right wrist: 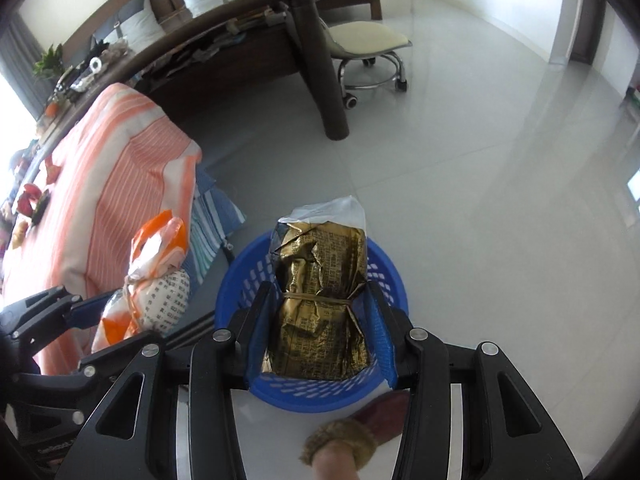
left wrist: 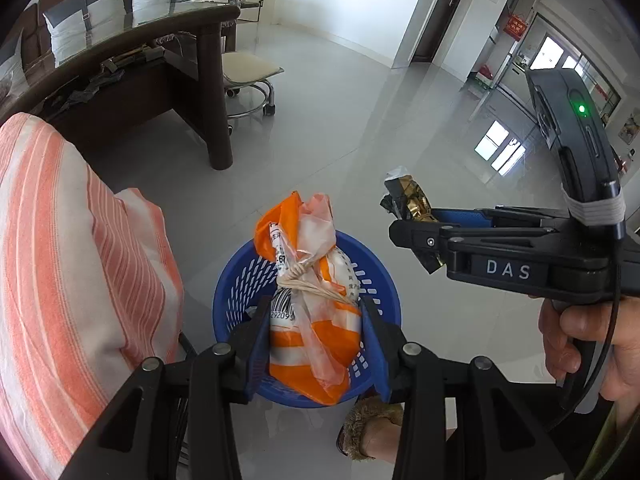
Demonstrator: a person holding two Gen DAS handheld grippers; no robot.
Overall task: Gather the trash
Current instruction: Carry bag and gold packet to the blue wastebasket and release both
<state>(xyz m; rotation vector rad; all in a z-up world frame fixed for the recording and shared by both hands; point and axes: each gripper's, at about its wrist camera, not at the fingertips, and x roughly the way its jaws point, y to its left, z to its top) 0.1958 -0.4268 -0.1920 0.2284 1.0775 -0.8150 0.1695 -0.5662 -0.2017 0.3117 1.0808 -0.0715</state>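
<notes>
While both grippers hang over the blue basket (left wrist: 240, 280) on the tile floor, the striped orange cloth (left wrist: 60, 260) drapes just beside the basket. The left gripper (left wrist: 316, 340) clamps an orange-white tied bag (left wrist: 312, 320) above the basket. The right gripper (right wrist: 320, 332) clamps 1 gold foil packet (right wrist: 320, 300) above it too.

Blue slotted basket (left wrist: 240, 280) showing near centre. Orange-and-white packet (left wrist: 316, 320) carrying a black barcode. Gold foil packet (right wrist: 320, 312) showing dark print. Orange-and-white striped cloth (left wrist: 72, 260) lying left. Dark brown table (left wrist: 212, 92) standing far left.
</notes>
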